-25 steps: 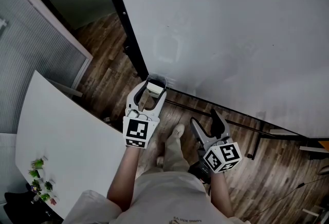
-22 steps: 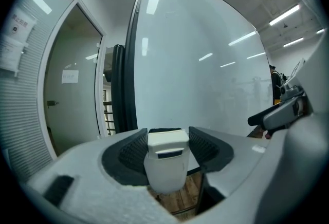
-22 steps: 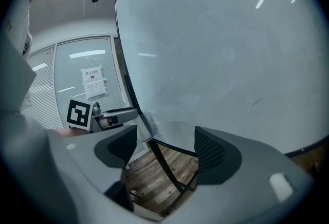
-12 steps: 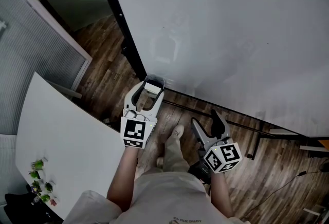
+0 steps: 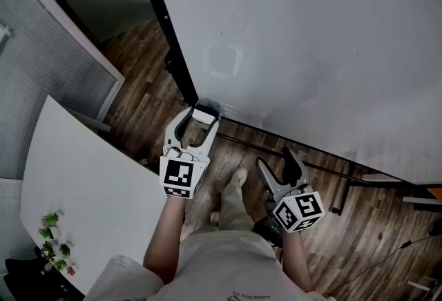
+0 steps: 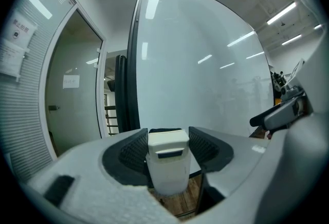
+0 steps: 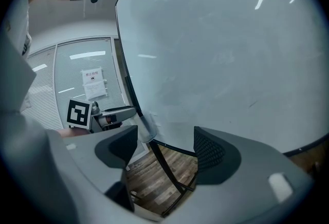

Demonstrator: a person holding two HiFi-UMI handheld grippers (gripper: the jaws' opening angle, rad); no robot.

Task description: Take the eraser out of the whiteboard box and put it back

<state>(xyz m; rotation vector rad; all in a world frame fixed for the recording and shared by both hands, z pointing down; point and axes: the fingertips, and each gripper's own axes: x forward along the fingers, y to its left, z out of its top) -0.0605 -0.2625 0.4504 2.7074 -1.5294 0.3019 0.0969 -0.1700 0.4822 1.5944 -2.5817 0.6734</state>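
A white eraser (image 5: 202, 115) sits between the jaws of my left gripper (image 5: 200, 120), which is shut on it. The gripper is just in front of the whiteboard's (image 5: 311, 37) lower left corner. In the left gripper view the eraser (image 6: 167, 164) stands upright between the dark pads (image 6: 134, 152), and the whiteboard (image 6: 205, 74) fills the background. A clear, translucent holder (image 7: 145, 126) shows at the board's lower edge beside the left gripper's tip (image 7: 115, 114). My right gripper (image 5: 280, 165) hangs lower right, open and empty, and its jaws (image 7: 164, 146) frame only floor.
The whiteboard's black frame post (image 5: 166, 23) and its stand's feet (image 5: 345, 186) are on the wooden floor (image 5: 145, 99). A white table (image 5: 90, 203) lies to the left, with small plants (image 5: 52, 230) at its edge. A glass partition with blinds (image 5: 48, 65) stands at far left.
The left gripper with the eraser has drifted very slightly left. The right gripper has kept still.
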